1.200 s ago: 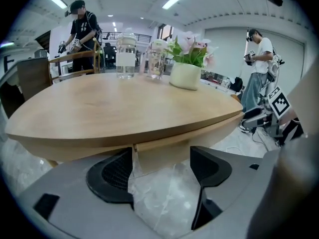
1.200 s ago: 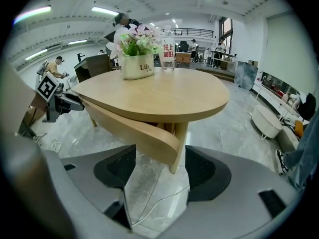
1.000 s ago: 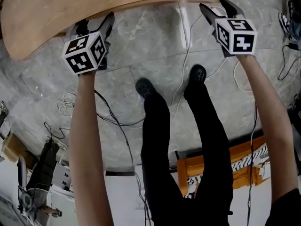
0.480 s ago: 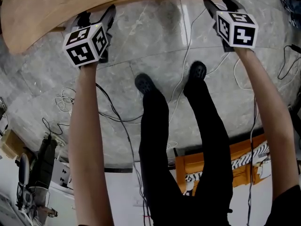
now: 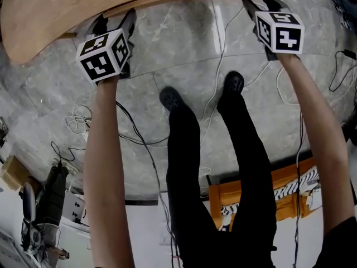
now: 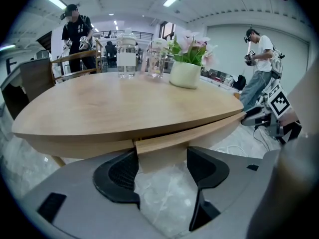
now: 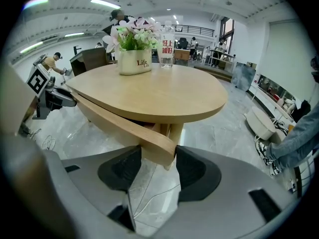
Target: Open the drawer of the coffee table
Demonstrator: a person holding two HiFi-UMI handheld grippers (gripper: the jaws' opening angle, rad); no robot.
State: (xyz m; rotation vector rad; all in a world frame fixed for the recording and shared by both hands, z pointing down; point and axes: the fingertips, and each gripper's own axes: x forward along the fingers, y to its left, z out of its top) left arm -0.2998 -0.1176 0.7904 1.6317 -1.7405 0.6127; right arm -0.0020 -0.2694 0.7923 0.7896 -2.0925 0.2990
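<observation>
Left gripper and right gripper, jaws just closing, seemingly pinch drawer ends.

Head view: steeply down past table edge to floor. Gripper views: close, low, opposite ends, sharing tabletop.

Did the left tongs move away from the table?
No. The left tongs stay at the table edge, and their jaws have just been closing with the drawer front between them.
</observation>
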